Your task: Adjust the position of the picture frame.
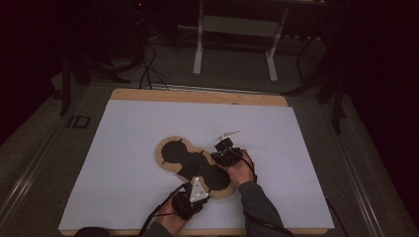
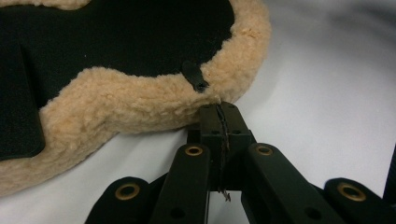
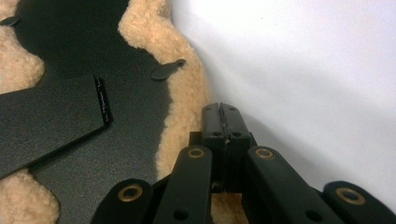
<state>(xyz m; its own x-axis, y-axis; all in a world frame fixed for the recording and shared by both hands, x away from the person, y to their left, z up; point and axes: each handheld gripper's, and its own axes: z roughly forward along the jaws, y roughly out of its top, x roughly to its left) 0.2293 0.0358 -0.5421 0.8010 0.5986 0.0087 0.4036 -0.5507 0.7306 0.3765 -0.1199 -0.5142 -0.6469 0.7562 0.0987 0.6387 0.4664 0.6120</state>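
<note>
- Both pairs of jaws are closed tight, pad against pad. The left gripper (image 2: 219, 112) has its tips on the fleece rim of the pad, possibly pinching a little of the pile; the right gripper (image 3: 223, 112) sits just beside the rim, and I cannot tell whether it holds any fleece.
- A fleece-edged pad (image 1: 190, 165), black in the middle with a tan woolly border and a lobed outline, lies flat on the white sheet (image 1: 123, 163), toward the near edge and a little right of the middle.
- In the high view the left gripper (image 1: 195, 190) is at the pad's near end and the right gripper (image 1: 225, 153) at its right side.
- Judged from this, the step in hand is taking hold of the pad's border at two points, ready to lift, turn or fold it.
- Next move, as I read it: get a real bite of fleece in each gripper, then raise both together so the soft pad does not sag or slip.
- Small black tabs (image 2: 195, 77) sit at the inner edge of the border, and a black strap (image 3: 51, 121) lies across the centre; neither blocks the grippers.
- Around the sheet the wooden table edge (image 1: 197, 96) shows at the far side, with nothing else on the sheet to get in the way.
</note>
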